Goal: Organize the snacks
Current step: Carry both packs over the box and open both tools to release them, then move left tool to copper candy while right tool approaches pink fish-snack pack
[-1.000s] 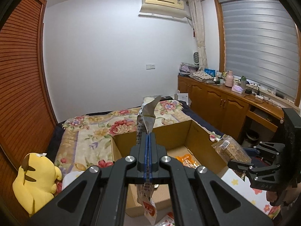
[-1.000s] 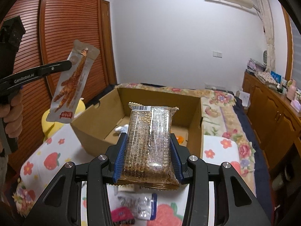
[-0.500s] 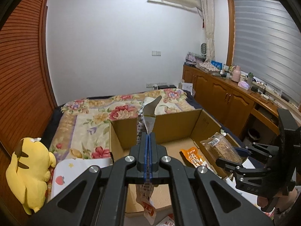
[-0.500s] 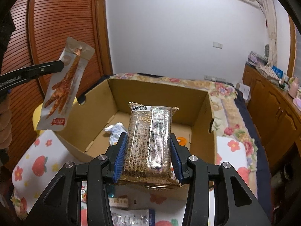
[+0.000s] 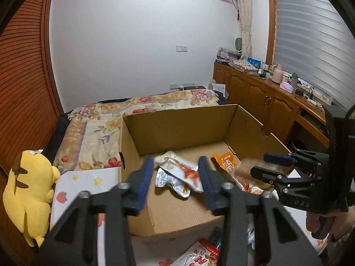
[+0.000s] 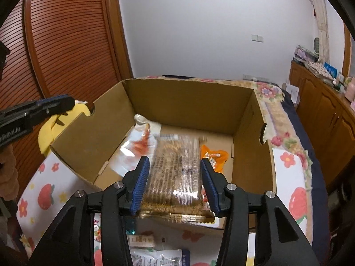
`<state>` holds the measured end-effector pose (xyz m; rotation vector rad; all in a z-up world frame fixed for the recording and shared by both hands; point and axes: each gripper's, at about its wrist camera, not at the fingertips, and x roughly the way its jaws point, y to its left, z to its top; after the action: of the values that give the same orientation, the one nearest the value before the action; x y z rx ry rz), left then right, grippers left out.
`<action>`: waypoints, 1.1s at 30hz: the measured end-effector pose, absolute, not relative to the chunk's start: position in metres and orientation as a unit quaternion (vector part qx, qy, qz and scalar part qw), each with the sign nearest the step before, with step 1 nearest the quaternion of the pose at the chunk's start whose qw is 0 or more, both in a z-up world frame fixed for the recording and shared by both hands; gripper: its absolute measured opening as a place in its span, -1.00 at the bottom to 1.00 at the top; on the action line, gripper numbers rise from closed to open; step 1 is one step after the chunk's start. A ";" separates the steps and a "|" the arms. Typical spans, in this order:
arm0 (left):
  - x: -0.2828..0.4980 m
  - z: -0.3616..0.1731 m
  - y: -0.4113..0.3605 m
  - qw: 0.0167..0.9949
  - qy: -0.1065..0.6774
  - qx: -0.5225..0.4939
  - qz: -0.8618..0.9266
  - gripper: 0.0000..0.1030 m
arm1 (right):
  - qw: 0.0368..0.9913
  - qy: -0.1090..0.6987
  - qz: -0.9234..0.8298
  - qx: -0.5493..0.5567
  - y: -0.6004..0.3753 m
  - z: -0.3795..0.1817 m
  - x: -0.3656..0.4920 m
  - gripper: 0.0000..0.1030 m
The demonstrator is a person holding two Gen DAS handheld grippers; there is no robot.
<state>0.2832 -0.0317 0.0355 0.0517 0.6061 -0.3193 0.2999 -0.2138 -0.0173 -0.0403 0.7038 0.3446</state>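
Observation:
An open cardboard box (image 5: 177, 124) (image 6: 190, 102) stands on a table with a fruit-print cloth. My left gripper (image 5: 175, 178) is open and empty above the box's near side; the chicken-foot snack pouch (image 5: 180, 169) (image 6: 138, 148) lies in the box on another silver packet (image 5: 164, 178). My right gripper (image 6: 174, 180) is open; the clear brown biscuit pack (image 6: 175, 173), blurred, is falling between its jaws into the box. An orange packet (image 5: 225, 159) (image 6: 213, 156) lies on the box floor. The right gripper shows at right in the left wrist view (image 5: 275, 164).
More snack packets lie on the cloth in front of the box (image 5: 199, 255) (image 6: 155, 255). A yellow plush toy (image 5: 26, 190) sits left. A flower-print bed (image 5: 142, 108) lies behind the box, wooden cabinets (image 5: 266, 102) on the right, a slatted wardrobe (image 6: 66, 44) on the left.
Both grippers have opened. The chicken-foot pouch has dropped from the left gripper into the box. The biscuit pack has been let go by the right gripper and is falling.

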 end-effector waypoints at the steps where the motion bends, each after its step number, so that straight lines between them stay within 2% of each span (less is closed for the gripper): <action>1: 0.281 0.034 -0.032 0.940 0.300 0.026 -0.160 -0.17 | 0.924 0.342 0.171 -0.017 -0.214 -0.017 0.299 -0.03; 8: 0.264 0.022 -0.032 0.935 0.311 0.041 -0.169 0.07 | 0.928 0.321 0.189 -0.017 -0.213 -0.007 0.274 0.06; 12: 0.248 0.018 -0.029 0.937 0.300 0.033 -0.177 0.60 | 0.929 0.307 0.203 -0.030 -0.214 -0.003 0.247 0.11; 16: 0.235 0.014 -0.023 0.936 0.298 0.021 -0.187 0.75 | 0.927 0.305 0.214 -0.036 -0.219 -0.007 0.221 0.14; 21: 0.214 0.003 -0.016 0.934 0.300 0.009 -0.193 0.77 | 0.920 0.319 0.224 -0.036 -0.226 -0.026 0.192 0.22; 33: 0.152 -0.053 -0.014 0.923 0.332 0.009 -0.195 0.77 | 0.894 0.373 0.244 -0.054 -0.235 -0.080 0.145 0.23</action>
<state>0.1522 -0.0137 -0.0530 0.0175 0.6817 -0.3997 0.1449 -0.2346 -0.0802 -0.1112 0.7728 0.5054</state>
